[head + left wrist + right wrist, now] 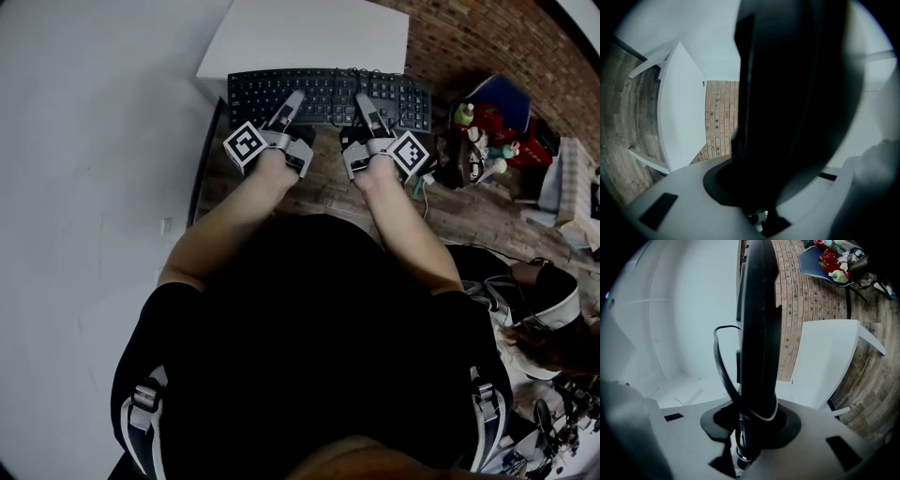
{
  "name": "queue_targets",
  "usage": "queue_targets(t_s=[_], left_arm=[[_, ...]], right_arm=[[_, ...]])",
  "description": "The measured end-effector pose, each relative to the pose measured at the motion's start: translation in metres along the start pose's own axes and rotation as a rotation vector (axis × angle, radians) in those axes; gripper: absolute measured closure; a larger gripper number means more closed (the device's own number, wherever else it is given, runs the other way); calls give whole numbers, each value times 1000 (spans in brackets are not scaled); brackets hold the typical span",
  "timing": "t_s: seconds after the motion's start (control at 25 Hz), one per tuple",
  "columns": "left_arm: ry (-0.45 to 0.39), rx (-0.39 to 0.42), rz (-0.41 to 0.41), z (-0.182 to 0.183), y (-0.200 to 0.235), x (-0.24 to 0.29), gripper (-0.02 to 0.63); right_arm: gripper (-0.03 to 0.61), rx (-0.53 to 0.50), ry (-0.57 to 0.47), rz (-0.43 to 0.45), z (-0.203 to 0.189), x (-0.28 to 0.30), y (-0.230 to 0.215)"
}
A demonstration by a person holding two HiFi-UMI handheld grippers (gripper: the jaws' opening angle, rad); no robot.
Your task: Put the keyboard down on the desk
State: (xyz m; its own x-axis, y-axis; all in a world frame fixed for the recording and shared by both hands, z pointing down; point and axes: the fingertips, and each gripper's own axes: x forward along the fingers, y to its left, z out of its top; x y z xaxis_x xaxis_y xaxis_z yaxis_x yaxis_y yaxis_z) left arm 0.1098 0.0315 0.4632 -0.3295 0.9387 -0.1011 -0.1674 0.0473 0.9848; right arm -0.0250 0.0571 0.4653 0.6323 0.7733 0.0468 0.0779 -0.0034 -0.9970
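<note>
Two large surfaces frame the scene: a wooden floor (487, 220) and a white wall (84, 141) at the left, with a brick wall (469, 37) at the far side. One white table (300, 33) stands at the top of the head view. A blue chair (502, 94) carrying small items stands to the right of the table. The black keyboard (328, 94) is held in the air, keys upward. In the head view its far edge lies just beside the table's near edge. Both gripper views show the table top beyond the keyboard and below its level, not touching it. The left hand-held gripper (291, 105) is clamped on the keyboard's near edge, left of centre. The right hand-held gripper (364, 103) is clamped on the same edge, right of centre. A thin black cable (719, 357) loops beside the keyboard in the right gripper view.
</note>
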Motion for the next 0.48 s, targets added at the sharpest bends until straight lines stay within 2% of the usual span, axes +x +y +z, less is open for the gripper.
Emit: queue_targets(t_s=[0.48], left_arm=[[8,5,-3,1,-2,0,531]], right_arm=[[446,-9,6,-8,-1,0,0]])
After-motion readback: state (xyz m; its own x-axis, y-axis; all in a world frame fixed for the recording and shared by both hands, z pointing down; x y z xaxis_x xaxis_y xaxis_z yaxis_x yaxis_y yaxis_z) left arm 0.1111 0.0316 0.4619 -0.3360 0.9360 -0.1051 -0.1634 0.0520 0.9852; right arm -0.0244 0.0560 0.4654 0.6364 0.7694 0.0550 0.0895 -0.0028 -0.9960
